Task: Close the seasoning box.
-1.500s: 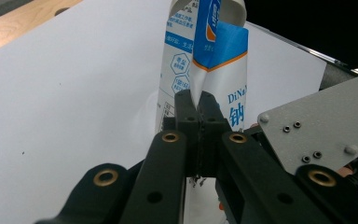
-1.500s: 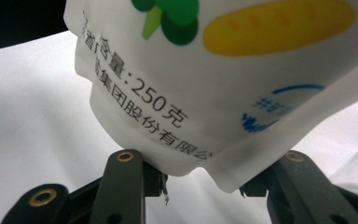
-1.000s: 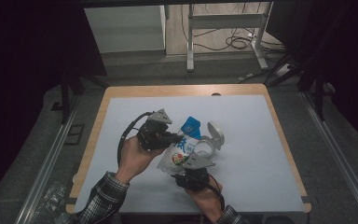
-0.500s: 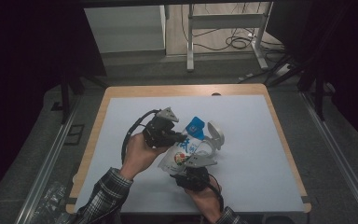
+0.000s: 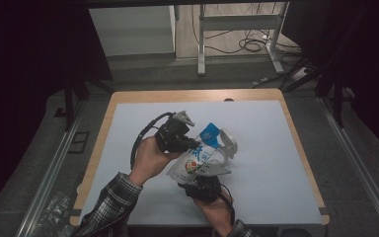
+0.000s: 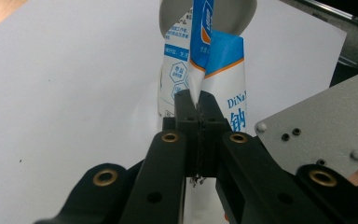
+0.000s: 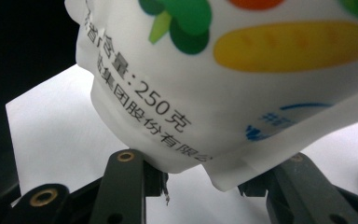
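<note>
The white pouch [image 5: 197,160], printed with blue panels and a picture of vegetables and bread, hangs above the middle of the worktop [image 5: 276,148], held between the two grippers and, as far as the high view tells, clear of the surface. Its blue top corner [image 6: 200,65] is pinched flat in the left gripper [image 6: 196,105], whose fingers are clenched tight on that thin edge, with no gap between them. The fuller bottom end [image 7: 177,140] sits in the right gripper [image 7: 209,179]; its fingers [image 7: 126,175] stand partly apart and press against either side of the bulging base, so they are grasping the pouch by its bulk. Just behind the pouch a grey bowl [image 5: 227,143] rests on the worktop, its rim beside the blue top of the pouch.

The work in hand looks like opening the pouch or tipping it toward the bowl. The risk lies in the left grasp: it bites only a narrow strip of slick film, so a sharp pull could slip the corner free or tear it unevenly and scatter the contents over the worktop. The right fingers hold a soft, rounded base; if they squeeze harder, the fill may shift upward and burst through the seam, and if they ease, the pouch may sag and drop.
</note>
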Tool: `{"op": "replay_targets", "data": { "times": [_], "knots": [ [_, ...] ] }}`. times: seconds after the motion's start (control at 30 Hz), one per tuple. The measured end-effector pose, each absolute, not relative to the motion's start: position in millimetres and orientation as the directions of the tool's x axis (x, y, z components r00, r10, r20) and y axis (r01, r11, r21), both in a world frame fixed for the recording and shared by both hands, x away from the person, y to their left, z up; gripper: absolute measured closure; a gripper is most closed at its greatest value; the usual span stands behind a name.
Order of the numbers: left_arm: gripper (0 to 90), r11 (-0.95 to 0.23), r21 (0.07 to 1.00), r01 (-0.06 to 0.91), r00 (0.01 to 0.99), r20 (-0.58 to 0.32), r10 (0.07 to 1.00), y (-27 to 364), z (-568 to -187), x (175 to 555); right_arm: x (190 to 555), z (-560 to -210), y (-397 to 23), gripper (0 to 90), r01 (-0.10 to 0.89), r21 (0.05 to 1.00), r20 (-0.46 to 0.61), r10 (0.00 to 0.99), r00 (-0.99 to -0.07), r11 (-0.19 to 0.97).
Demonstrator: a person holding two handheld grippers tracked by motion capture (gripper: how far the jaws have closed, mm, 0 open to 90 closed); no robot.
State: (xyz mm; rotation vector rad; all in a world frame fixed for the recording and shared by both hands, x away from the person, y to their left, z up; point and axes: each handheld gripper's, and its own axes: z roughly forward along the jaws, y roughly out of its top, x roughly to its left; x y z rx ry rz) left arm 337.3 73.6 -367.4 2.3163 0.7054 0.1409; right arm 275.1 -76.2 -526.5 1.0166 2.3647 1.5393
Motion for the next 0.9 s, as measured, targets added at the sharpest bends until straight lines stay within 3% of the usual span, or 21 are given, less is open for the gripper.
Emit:
{"op": "replay_targets", "data": {
  "times": [0.57, 0.9],
  "knots": [
    [90.0, -0.626, 0.636, 0.451, 0.848, -0.086, 0.523, 64, -366, 340, 275, -526, -74, 61.2, 0.439, 0.858, 0.227, 0.570, -0.790, 0.266],
    [90.0, -0.650, 0.625, 0.432, 0.847, -0.034, 0.530, 55, -367, 340, 274, -525, -75, 62.3, 0.439, 0.858, 0.235, 0.558, -0.796, 0.265]
  ]
}}
